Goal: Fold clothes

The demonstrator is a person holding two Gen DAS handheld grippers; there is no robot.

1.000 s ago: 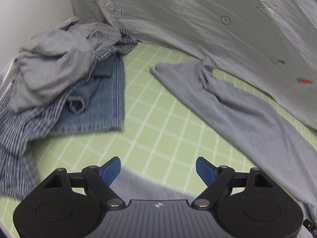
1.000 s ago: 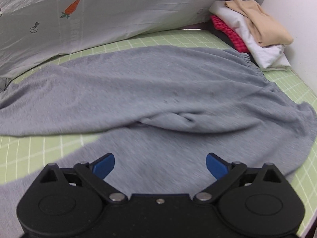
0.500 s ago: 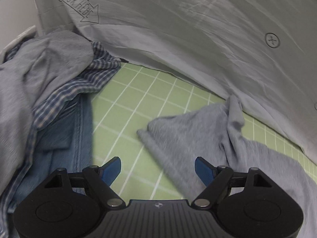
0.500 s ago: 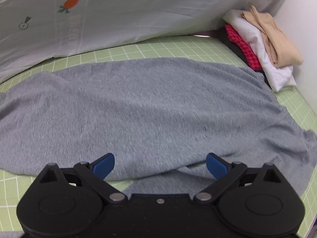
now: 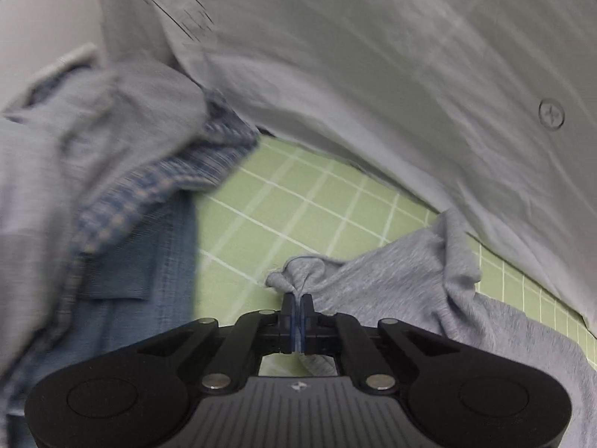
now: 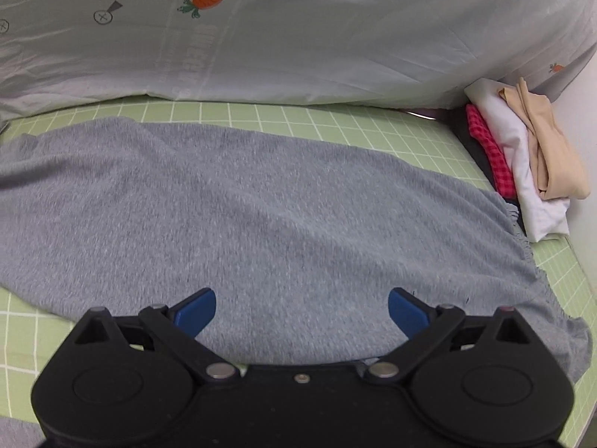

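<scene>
Left tongs (image 5: 297,304) now pinching grey garment (image 5: 410,283) corner

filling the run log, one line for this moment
left gripper: shut on grey garment corner | right gripper: open over garment | mat

Your green grid mat (image 6: 298,117) carries the grey garment (image 6: 261,209), a folded stack (image 6: 522,156), and what looks like blurred denim (image 5: 164,261).

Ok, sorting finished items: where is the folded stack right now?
In the right wrist view, the folded stack sits at the far right on the green mat, beside the grey garment.
</scene>
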